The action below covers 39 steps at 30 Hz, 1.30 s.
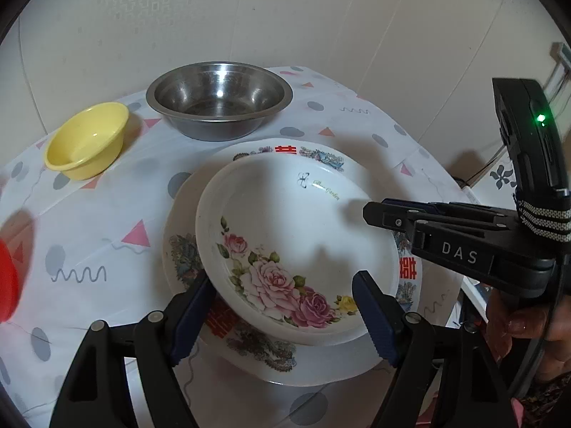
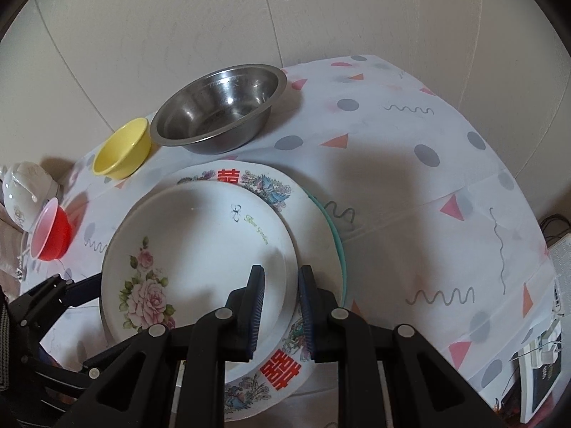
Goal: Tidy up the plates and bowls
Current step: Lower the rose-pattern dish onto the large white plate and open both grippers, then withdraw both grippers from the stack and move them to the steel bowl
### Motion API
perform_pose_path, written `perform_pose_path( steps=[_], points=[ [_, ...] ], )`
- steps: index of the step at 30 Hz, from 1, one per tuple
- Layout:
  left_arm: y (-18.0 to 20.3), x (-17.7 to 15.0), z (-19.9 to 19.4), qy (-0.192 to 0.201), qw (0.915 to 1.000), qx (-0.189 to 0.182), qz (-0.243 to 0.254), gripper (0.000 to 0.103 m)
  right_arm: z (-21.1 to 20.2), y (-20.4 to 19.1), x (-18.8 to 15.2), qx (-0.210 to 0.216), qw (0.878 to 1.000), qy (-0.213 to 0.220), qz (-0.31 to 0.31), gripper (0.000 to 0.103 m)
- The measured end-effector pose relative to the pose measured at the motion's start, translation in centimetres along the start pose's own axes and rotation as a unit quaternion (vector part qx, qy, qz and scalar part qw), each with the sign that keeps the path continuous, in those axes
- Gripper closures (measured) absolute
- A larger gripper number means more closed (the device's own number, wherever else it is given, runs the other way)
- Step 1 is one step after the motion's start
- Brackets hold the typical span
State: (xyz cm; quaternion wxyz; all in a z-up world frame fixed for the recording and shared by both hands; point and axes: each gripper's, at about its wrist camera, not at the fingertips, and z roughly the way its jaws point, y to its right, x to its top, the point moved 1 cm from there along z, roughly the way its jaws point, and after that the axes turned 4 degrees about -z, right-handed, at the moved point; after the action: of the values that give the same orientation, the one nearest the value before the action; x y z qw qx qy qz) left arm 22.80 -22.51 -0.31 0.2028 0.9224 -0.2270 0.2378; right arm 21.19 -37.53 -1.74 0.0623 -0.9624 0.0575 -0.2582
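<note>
**Rose plate in the stack, both grippers at its rim**

My right gripper (image 2: 282,306) is narrowed, one finger inside the rose plate (image 2: 200,249) and one outside its right rim; I cannot tell if the pads truly bite. My left gripper (image 1: 285,317) stands wide, its fingers either side of the plate's near edge, seemingly not clamping. The rose plate sits on a red-character plate (image 2: 282,371), with a teal rim (image 2: 337,242) showing beneath on the right. Farther off stand a steel bowl (image 2: 217,107) and a yellow bowl (image 2: 121,149); left are a red bowl (image 2: 50,235) and a white bowl (image 2: 25,192). A patterned tablecloth (image 2: 428,185) covers the table, a pale wall (image 2: 214,10) behind.
</note>
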Motion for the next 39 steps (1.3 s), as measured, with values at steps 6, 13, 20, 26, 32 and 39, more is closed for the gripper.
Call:
perform_pose_path(
  steps=[6, 13, 20, 26, 32, 39],
  points=[
    [0.6, -0.4, 0.1, 0.004, 0.9996, 0.016, 0.022, 0.020, 0.1, -1.0, 0.0, -0.034, 0.999, -0.002, -0.034, 0.083],
    [0.7, -0.7, -0.2, 0.019, 0.9983, 0.038, 0.040, 0.010, -0.2, -1.5, -0.4, -0.055, 0.997, 0.005, -0.056, 0.083],
    [-0.3, -1.3, -1.0, 0.031, 0.9989, 0.031, 0.017, 0.007, -0.3, -2.1, -0.9, -0.071, 0.995, 0.020, -0.073, 0.082],
    [-3.5, -3.0, -1.7, 0.032, 0.9979, 0.016, -0.054, 0.006, -0.8, -2.1, -1.5, -0.059, 0.996, 0.037, -0.063, 0.076],
    [-6.0, -5.3, -4.4, 0.084, 0.9922, 0.034, -0.086, 0.006, -1.6, -2.1, -2.9, -0.054, 0.995, 0.063, -0.048, 0.073],
    [-8.8, -8.1, -7.1, 0.135, 0.9815, 0.094, -0.099, 0.006, -3.4, -1.4, -5.3, -0.044, 0.993, 0.106, -0.007, 0.072]
  ],
)
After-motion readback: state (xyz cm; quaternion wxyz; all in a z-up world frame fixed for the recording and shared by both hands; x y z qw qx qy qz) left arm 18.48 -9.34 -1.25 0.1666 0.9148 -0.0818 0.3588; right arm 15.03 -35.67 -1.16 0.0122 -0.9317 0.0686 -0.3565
